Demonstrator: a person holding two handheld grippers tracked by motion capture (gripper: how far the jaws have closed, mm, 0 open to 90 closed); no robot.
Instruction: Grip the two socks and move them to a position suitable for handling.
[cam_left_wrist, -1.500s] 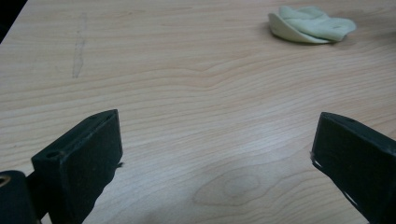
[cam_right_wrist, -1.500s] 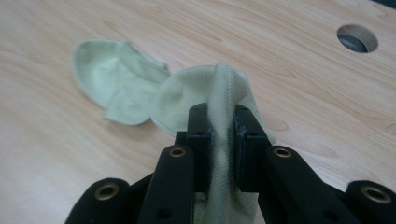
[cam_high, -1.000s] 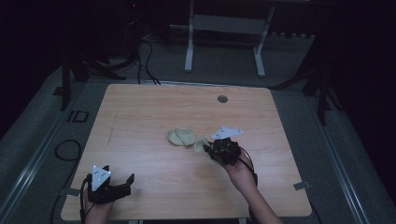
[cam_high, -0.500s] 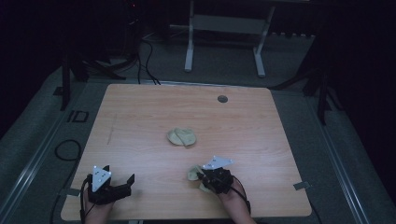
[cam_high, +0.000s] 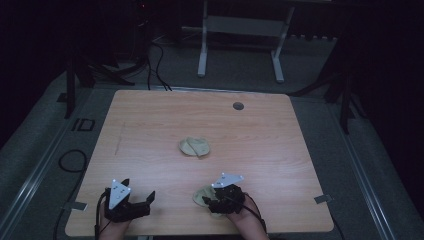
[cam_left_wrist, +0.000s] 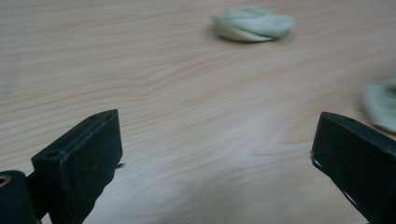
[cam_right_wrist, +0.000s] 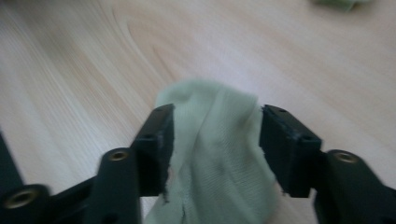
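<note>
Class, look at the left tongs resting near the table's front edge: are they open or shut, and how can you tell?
Open. In the left gripper view the left tongs have their two black jaws far apart, with bare wooden table between them.

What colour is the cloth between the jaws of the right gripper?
Pale green. The cloth shows best in the right gripper view, between the right gripper's jaws.

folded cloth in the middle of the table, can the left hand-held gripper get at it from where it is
Probably yes. The left hand-held gripper sits open near the table's front edge, and bare wood lies between it and the folded cloth. The second cloth lies off to the side, by the right hand-held gripper.
</note>
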